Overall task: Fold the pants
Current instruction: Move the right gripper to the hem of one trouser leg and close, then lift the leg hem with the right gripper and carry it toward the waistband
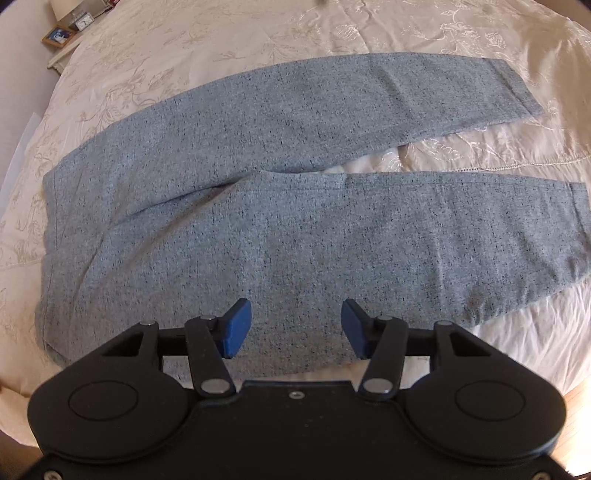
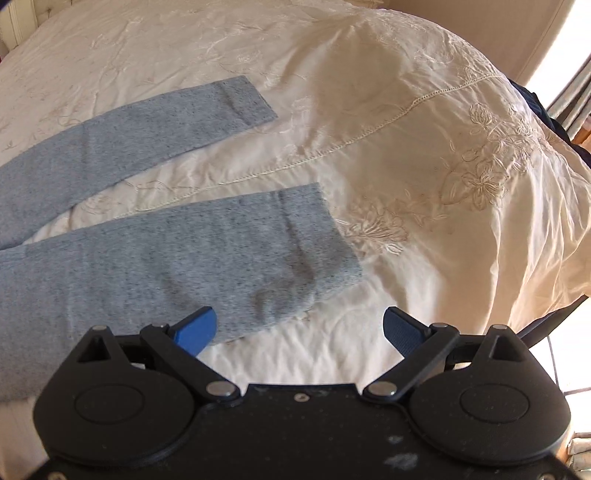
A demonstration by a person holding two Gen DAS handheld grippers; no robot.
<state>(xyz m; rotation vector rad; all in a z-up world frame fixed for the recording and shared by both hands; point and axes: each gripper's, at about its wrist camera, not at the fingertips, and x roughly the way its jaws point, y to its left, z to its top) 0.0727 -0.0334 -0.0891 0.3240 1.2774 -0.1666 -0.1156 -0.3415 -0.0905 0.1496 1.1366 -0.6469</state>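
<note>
A framed picture [image 1: 58,36] and a small clock [image 1: 83,23] stand at far left on a bedside surface, the clock face too small to read; no brand or label shows anywhere. Grey flecked pants [image 1: 258,206] lie flat on a bed [image 1: 369,33] under a cream coverlet embroidered with flowers, waistband to the left, both legs running right and parted in a narrow V. The left gripper [image 1: 296,328] hovers over the near thigh, blue fingers [image 1: 236,328] apart with nothing gripped. The right gripper [image 2: 300,329] hangs by the near leg's cuff [image 2: 317,236], fingers [image 2: 195,330] spread wide, empty. At far right, bright window light and a curtain [image 2: 576,99].
</note>
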